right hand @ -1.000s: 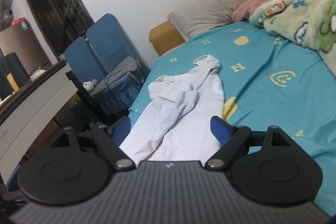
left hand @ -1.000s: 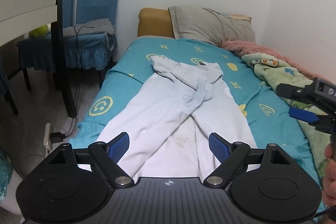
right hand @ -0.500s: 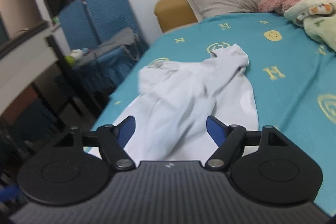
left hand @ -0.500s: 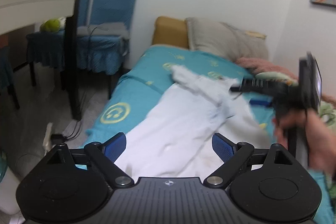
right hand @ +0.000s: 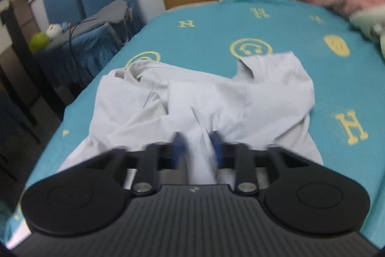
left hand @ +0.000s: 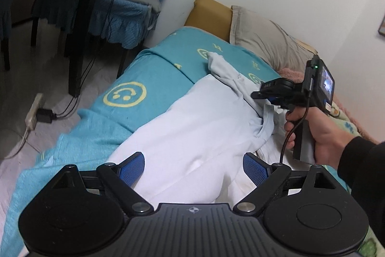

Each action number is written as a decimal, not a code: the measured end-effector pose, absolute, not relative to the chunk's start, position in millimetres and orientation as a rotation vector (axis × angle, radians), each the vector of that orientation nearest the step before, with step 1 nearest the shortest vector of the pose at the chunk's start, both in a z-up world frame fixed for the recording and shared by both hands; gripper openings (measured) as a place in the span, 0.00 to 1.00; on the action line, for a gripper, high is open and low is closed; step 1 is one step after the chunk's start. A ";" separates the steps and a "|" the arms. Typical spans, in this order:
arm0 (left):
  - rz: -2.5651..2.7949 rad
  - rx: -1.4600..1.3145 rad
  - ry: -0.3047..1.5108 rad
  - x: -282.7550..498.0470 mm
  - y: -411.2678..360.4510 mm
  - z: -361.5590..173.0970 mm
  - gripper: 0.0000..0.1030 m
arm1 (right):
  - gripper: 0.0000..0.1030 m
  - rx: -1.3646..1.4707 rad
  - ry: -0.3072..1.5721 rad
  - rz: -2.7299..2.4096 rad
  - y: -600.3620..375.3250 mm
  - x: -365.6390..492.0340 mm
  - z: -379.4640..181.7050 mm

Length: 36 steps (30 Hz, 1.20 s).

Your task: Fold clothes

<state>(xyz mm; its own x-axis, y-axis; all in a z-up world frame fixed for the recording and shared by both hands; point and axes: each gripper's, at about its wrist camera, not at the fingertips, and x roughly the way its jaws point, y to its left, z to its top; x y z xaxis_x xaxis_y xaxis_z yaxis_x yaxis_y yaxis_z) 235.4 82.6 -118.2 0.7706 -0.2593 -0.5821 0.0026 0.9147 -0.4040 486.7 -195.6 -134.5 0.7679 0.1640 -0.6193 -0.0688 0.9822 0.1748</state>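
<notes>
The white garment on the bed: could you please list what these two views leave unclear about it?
- White garment, left wrist view: near hem hidden behind the left gripper.
- Right wrist view: right gripper motion-blurred; whether its pads pinch cloth is unclear.
- Left wrist view: right gripper's fingertips merge with the sleeve folds.

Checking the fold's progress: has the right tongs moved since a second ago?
Yes. The right tongs crossed from the bed's right edge toward the middle, over the white garment, nearer the grey pillow.

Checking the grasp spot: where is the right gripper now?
In the left wrist view the right gripper is at right, over the white garment on the bed, near the pillow.
</notes>
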 end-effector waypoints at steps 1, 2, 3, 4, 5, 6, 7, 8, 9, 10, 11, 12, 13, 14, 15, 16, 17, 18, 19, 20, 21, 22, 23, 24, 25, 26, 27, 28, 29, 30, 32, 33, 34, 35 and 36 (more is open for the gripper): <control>-0.141 -0.401 0.675 233.9 83.2 -117.7 0.88 | 0.07 0.152 0.655 0.123 -196.6 483.0 -129.8; -0.136 -0.404 0.670 232.2 83.9 -117.1 0.88 | 0.07 0.158 0.625 0.119 -197.6 479.2 -125.2; -0.131 -0.402 0.661 229.7 83.6 -115.5 0.88 | 0.06 0.165 0.596 0.114 -198.7 475.4 -120.5; -0.126 -0.400 0.653 227.2 83.3 -113.9 0.88 | 0.06 0.174 0.567 0.102 -201.5 472.5 -115.8; -0.131 -0.402 0.650 225.5 83.4 -113.0 0.88 | 0.05 0.191 0.543 0.080 -207.2 470.9 -111.7; -0.138 -0.402 0.653 225.2 82.7 -112.8 0.88 | 0.05 0.210 0.526 0.058 -213.2 471.1 -109.1; -0.146 -0.402 0.656 225.0 81.9 -112.7 0.88 | 0.05 0.224 0.514 0.029 -218.9 471.9 -107.5; -0.149 -0.397 0.662 225.7 80.8 -113.1 0.88 | 0.05 0.232 0.502 -0.005 -224.4 471.4 -106.1; -0.151 -0.391 0.669 226.5 79.7 -113.5 0.88 | 0.05 0.240 0.492 -0.039 -229.9 471.2 -105.3; -0.151 -0.386 0.673 227.4 78.3 -114.2 0.88 | 0.05 0.254 0.483 -0.069 -235.5 471.7 -105.1; -0.151 -0.380 0.678 228.2 76.8 -115.0 0.88 | 0.05 0.265 0.478 -0.094 -241.1 473.9 -105.5; -0.154 -0.375 0.680 229.2 74.9 -115.7 0.88 | 0.05 0.271 0.482 -0.108 -245.5 476.9 -107.5; -0.156 -0.368 0.680 230.1 73.2 -116.7 0.88 | 0.05 0.270 0.487 -0.116 -248.5 478.9 -110.2; -0.157 -0.361 0.681 231.0 71.8 -117.6 0.88 | 0.05 0.270 0.492 -0.124 -251.5 480.8 -113.0; -0.157 -0.354 0.685 232.2 71.0 -118.7 0.88 | 0.05 0.268 0.498 -0.130 -253.7 482.4 -115.8; -0.157 -0.349 0.688 233.4 69.9 -119.9 0.88 | 0.05 0.265 0.504 -0.135 -254.7 483.4 -118.6; -0.158 -0.345 0.691 234.6 68.7 -121.1 0.88 | 0.05 0.260 0.512 -0.141 -255.4 484.2 -121.5; -0.159 -0.337 0.694 235.8 67.4 -122.4 0.88 | 0.05 0.259 0.518 -0.147 -256.1 484.1 -123.5; -0.159 -0.328 0.695 236.9 66.0 -123.1 0.88 | 0.07 0.261 0.522 -0.153 -256.7 483.0 -124.4; -0.159 -0.318 0.697 238.0 64.6 -123.8 0.88 | 0.07 0.270 0.524 -0.159 -257.5 481.1 -124.3; -0.157 -0.312 0.695 238.4 63.9 -123.8 0.88 | 0.08 0.290 0.531 -0.160 -259.3 478.4 -123.0; -0.156 -0.306 0.694 238.7 63.2 -123.8 0.88 | 0.09 0.309 0.547 -0.151 -260.9 474.8 -120.7; -0.155 -0.302 0.693 238.6 62.7 -123.4 0.88 | 0.10 0.320 0.566 -0.138 -261.6 470.1 -117.5; -0.154 -0.298 0.693 238.4 62.1 -122.9 0.88 | 0.18 0.331 0.585 -0.125 -262.3 465.3 -114.4; -0.153 -0.293 0.690 237.4 61.4 -121.8 0.88 | 0.38 0.330 0.589 -0.109 -261.4 457.0 -109.4; -0.151 -0.285 0.687 236.2 60.6 -120.5 0.88 | 0.52 0.315 0.574 -0.090 -258.6 444.4 -102.3; -0.150 -0.273 0.680 233.8 60.2 -118.3 0.88 | 0.73 0.299 0.560 -0.071 -255.9 431.8 -95.2; -0.149 -0.263 0.672 231.0 59.6 -115.9 0.88 | 0.78 0.281 0.540 -0.051 -252.7 417.3 -87.3; -0.150 -0.256 0.668 227.8 58.7 -113.3 0.88 | 0.78 0.265 0.521 -0.028 -249.6 400.3 -78.5; -0.152 -0.250 0.665 224.6 57.8 -110.6 0.88 | 0.78 0.263 0.515 -0.006 -247.3 383.0 -70.1; -0.160 -0.254 0.662 217.9 56.9 -104.5 0.88 | 0.78 0.267 0.529 0.023 -242.9 346.1 -53.8; -0.174 -0.274 0.658 212.9 58.0 -100.2 0.88 | 0.78 0.268 0.530 0.040 -240.7 325.6 -45.5; -0.187 -0.293 0.652 207.1 58.6 -95.9 0.88 | 0.78 0.267 0.521 0.055 -238.6 302.1 -37.1; -0.199 -0.300 0.648 201.6 57.6 -91.5 0.88 | 0.78 0.262 0.512 0.063 -236.2 277.5 -28.5; -0.210 -0.306 0.644 196.1 56.6 -87.1 0.88 | 0.78 0.261 0.502 0.064 -234.2 251.9 -21.0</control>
<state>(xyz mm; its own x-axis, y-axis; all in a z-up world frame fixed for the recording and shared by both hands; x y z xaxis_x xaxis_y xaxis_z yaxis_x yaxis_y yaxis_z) 196.1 56.6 -87.1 0.7811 -0.2849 -0.5556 0.0969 0.9344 -0.3429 251.9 -234.2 -21.0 0.8756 0.1244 -0.4668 0.0028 0.9649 0.2625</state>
